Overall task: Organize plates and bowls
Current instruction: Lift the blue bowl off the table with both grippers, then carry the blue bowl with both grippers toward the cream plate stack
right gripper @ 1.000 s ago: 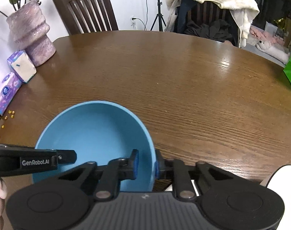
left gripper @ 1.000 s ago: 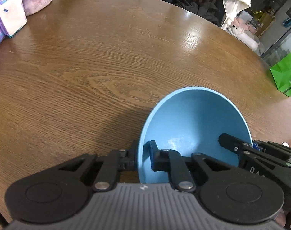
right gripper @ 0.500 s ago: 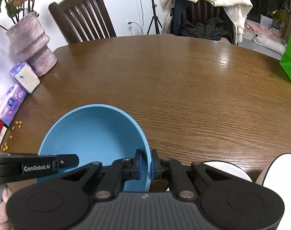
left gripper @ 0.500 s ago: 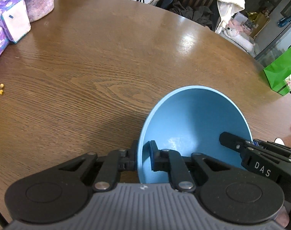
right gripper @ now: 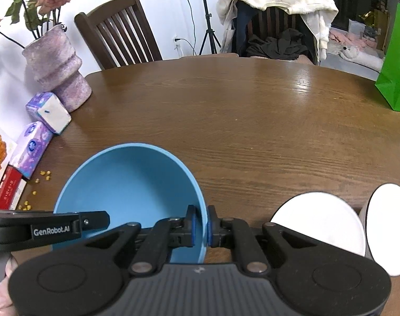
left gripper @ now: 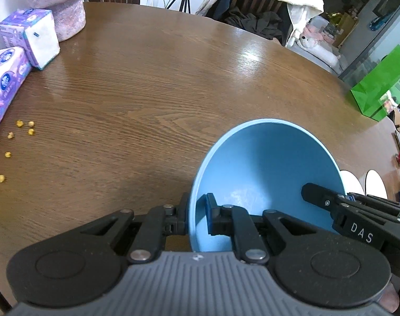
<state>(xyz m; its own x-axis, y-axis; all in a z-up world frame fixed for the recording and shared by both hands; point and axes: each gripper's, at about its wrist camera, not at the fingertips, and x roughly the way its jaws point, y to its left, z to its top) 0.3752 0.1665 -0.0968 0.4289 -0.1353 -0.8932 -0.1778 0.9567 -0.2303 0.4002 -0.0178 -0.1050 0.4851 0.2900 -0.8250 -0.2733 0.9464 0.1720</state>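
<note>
Left gripper [left gripper: 196, 217] and right gripper [right gripper: 201, 225] jaws each clamp opposite rim sides of the bowl [right gripper: 131, 184] above the table [right gripper: 252, 121].

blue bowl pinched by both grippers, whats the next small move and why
Probably carry the blue bowl toward the white plates at the table's near right edge. The left gripper and right gripper are each shut on opposite sides of its rim, the bowl is empty, and the wooden table between is bare.
</note>
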